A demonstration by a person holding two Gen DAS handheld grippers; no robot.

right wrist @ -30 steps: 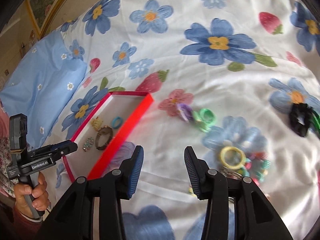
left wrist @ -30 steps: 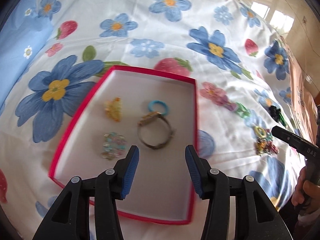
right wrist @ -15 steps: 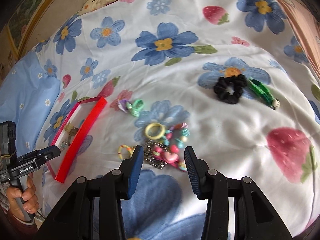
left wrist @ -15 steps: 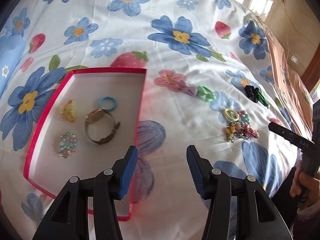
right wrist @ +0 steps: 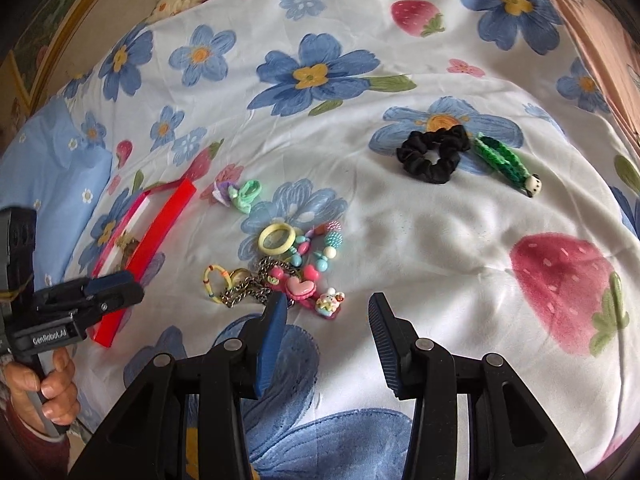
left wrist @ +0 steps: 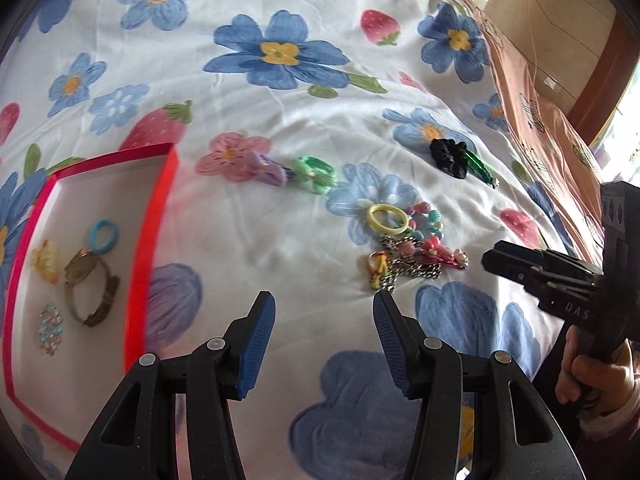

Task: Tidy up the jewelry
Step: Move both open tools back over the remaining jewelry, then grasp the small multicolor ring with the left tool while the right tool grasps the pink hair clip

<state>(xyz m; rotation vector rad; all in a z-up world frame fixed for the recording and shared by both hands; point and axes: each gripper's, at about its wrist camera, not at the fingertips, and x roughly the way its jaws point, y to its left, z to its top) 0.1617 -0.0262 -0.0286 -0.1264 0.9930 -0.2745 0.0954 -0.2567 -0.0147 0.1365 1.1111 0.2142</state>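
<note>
A red-rimmed white box [left wrist: 150, 232] lies on the flowered bedsheet at the left and holds a watch [left wrist: 90, 284], a blue ring [left wrist: 103, 236], a yellow clip [left wrist: 46, 262] and a beaded piece [left wrist: 50, 328]. A heap of jewelry [right wrist: 288, 268], with a yellow ring [right wrist: 277, 239], beads, a chain and a pink heart charm [right wrist: 298, 286], lies on the sheet; it also shows in the left wrist view [left wrist: 408, 240]. My left gripper [left wrist: 324, 320] is open and empty, right of the box. My right gripper [right wrist: 328, 316] is open and empty just in front of the heap.
A purple and a green hair tie [right wrist: 240, 194] lie between box and heap. A black scrunchie [right wrist: 434, 156] and a green clip [right wrist: 506, 164] lie farther right. A blue pillow [right wrist: 52, 168] is at the left, a pink cover [left wrist: 536, 120] at the right bed edge.
Both grippers have swung right, away from the box and toward the jewelry heap. The right gripper has closed in on the heap. Both stay open and empty.
</note>
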